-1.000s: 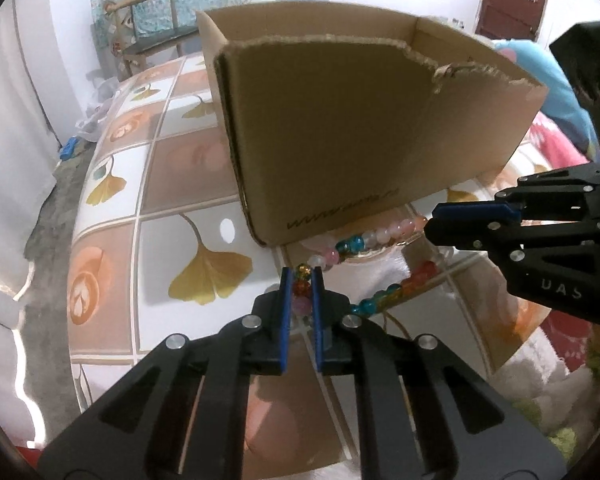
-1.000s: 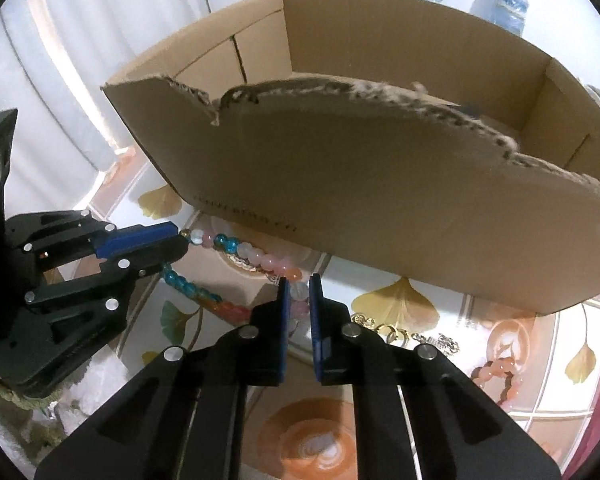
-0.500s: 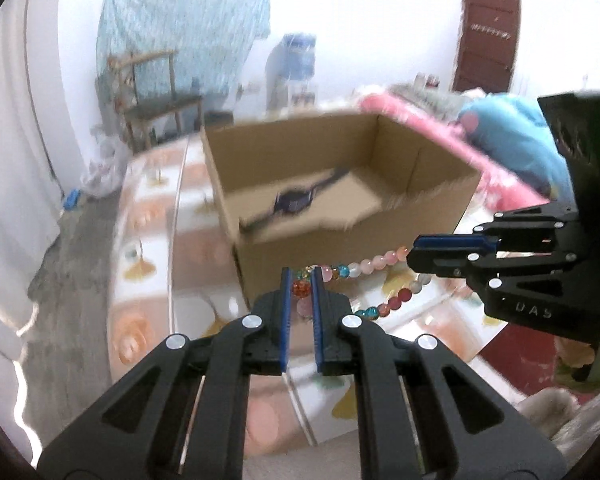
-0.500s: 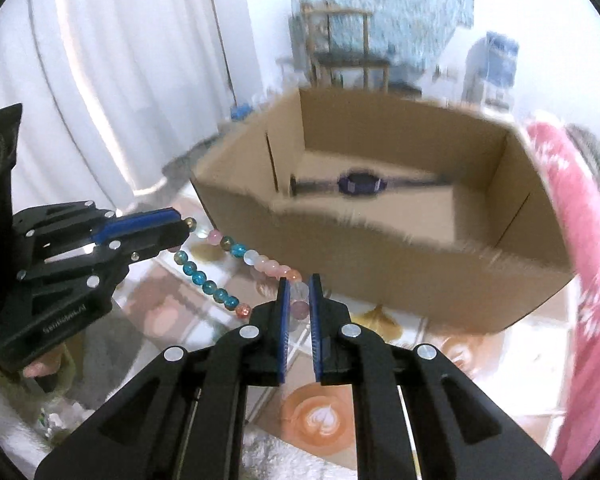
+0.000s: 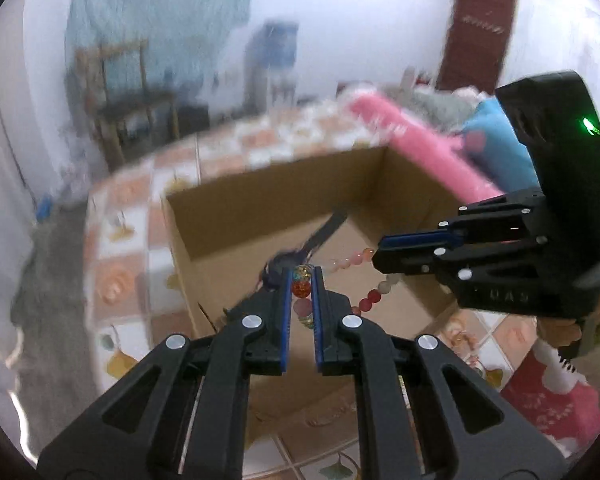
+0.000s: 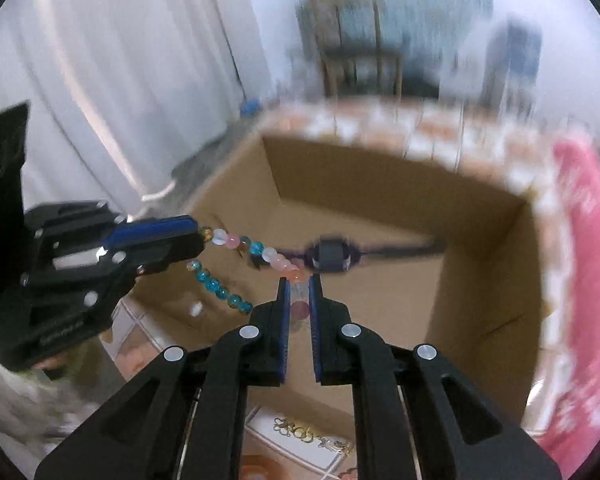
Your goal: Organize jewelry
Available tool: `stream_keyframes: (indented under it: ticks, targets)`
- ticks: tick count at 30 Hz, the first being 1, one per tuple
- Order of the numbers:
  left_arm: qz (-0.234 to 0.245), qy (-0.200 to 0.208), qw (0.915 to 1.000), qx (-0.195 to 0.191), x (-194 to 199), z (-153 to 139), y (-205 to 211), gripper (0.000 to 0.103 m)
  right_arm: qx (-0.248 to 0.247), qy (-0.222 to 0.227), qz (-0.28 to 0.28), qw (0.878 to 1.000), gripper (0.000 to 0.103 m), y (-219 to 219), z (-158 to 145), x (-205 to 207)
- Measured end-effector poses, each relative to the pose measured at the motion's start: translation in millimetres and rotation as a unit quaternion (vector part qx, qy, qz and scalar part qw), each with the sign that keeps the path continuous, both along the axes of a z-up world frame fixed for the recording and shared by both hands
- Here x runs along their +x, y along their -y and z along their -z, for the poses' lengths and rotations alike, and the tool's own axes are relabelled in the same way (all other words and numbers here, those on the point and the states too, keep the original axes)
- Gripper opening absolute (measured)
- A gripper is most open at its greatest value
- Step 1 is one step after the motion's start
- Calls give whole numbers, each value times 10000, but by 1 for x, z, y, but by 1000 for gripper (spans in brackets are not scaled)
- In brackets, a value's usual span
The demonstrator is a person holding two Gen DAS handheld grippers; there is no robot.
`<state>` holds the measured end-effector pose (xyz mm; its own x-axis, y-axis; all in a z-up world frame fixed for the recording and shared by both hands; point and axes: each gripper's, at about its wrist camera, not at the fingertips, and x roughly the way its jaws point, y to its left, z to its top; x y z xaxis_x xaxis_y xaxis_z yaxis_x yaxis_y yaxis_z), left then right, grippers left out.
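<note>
Both the left gripper (image 5: 302, 280) and right gripper (image 6: 296, 286) pinch a beaded necklace (image 6: 256, 248) strung between them above an open cardboard box (image 6: 488, 280), where a watch (image 6: 332, 254) already lies at 12 o'clock; lowering and releasing remain.

Multicoloured bead necklace (image 6: 256, 249), brown box (image 6: 400, 184)

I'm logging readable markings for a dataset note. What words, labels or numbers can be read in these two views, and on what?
"U A S": embossed on the side of the right gripper, seen in the left wrist view; only these letters are clear.
Embossed lettering on the side of the left gripper, in the right wrist view: too blurred to read.
Cardboard box: no print visible from here.
</note>
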<state>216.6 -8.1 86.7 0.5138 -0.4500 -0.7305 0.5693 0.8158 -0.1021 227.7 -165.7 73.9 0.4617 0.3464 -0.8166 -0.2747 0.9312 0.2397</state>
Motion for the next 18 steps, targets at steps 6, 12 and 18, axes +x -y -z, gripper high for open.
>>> stream_keyframes:
  ticks: [6,12,18]
  targets:
    - [-115,-340,9957,852,30,43,11,9,370,-1390,207,9894,10,10,59,41]
    - [-214,-294,9954,888,27,38,4,17,496,-1373,200,9891,10,16,61,37]
    - [-477,78,9976,499,8,12,-15,52,572,-780,364,9946,11,23,35,14]
